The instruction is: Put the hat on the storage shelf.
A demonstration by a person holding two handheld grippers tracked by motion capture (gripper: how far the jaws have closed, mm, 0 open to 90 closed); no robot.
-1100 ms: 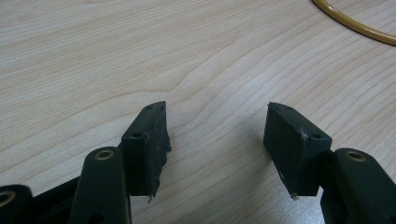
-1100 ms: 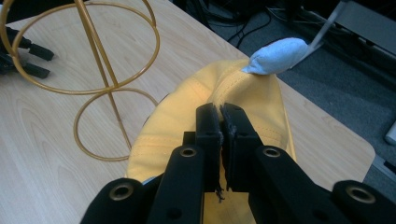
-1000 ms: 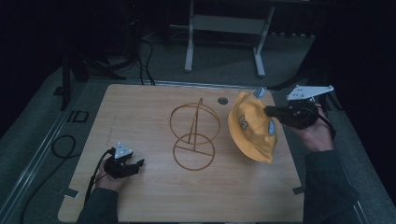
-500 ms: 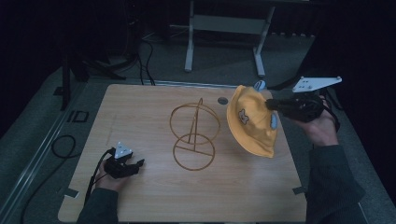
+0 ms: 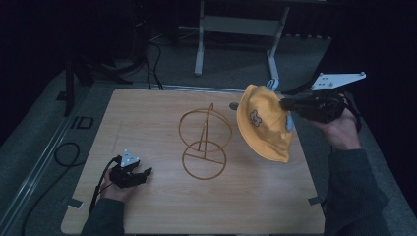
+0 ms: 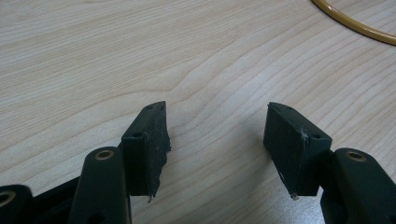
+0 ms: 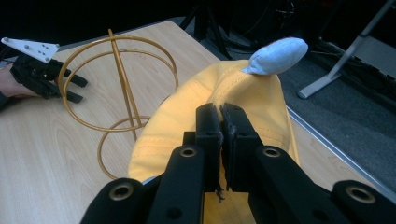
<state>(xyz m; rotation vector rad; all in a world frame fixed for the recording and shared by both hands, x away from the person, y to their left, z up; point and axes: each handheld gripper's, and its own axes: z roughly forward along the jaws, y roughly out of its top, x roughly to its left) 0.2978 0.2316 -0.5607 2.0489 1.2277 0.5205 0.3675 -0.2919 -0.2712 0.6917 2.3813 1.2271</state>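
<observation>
Right gripper (image 5: 284,104): raised above the tabletop's right edge, jaws pinched together on the brim of the yellow hat (image 5: 264,129).
Yellow hat: hanging off those jaws in the air, crown turned toward the wire stand (image 5: 204,143), a small bear face on its front; the right gripper view shows a pale blue ear (image 7: 277,56) sticking up from it.
Wire stand: gold, 2 rings joined by a slanted rod, sitting mid-tabletop just left of the hat, apart from it.
Left gripper (image 5: 142,173): low at the near-left part of the tabletop (image 5: 147,118), jaws spread wide with bare wood between them.
Left hand (image 5: 114,191): resting on the wood behind that gripper.
Behind the tabletop: a grey metal frame (image 5: 236,34) on the floor.
</observation>
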